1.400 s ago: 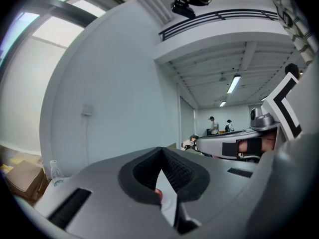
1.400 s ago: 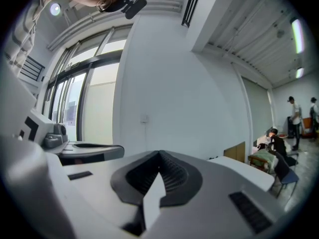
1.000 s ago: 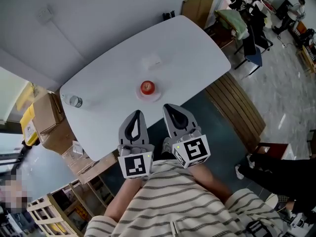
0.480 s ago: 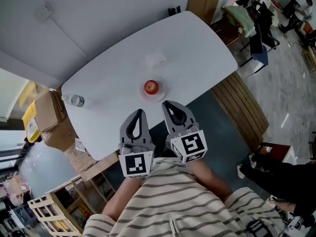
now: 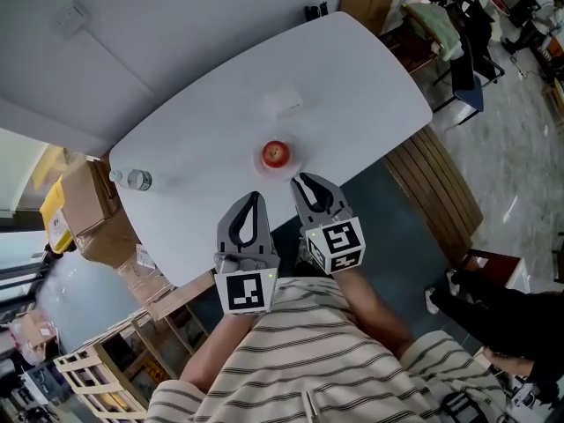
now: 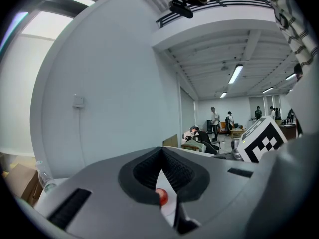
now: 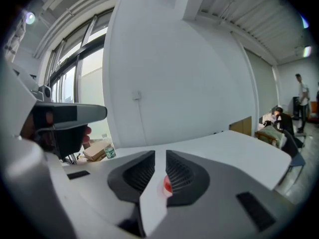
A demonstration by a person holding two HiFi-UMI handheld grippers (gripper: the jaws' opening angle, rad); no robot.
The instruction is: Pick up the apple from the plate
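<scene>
Red apple (image 5: 276, 154) sits untouched on its plate (image 5: 292, 165) while the empty right gripper (image 5: 306, 183) approaches, jaws opening but needing wider spread; the left gripper (image 5: 254, 198) is clenched, empty.

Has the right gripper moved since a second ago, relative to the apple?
Yes. The right gripper has come closer to the apple, which sits unmoved on the table. Its jaws are opening, with nothing between them.
</scene>
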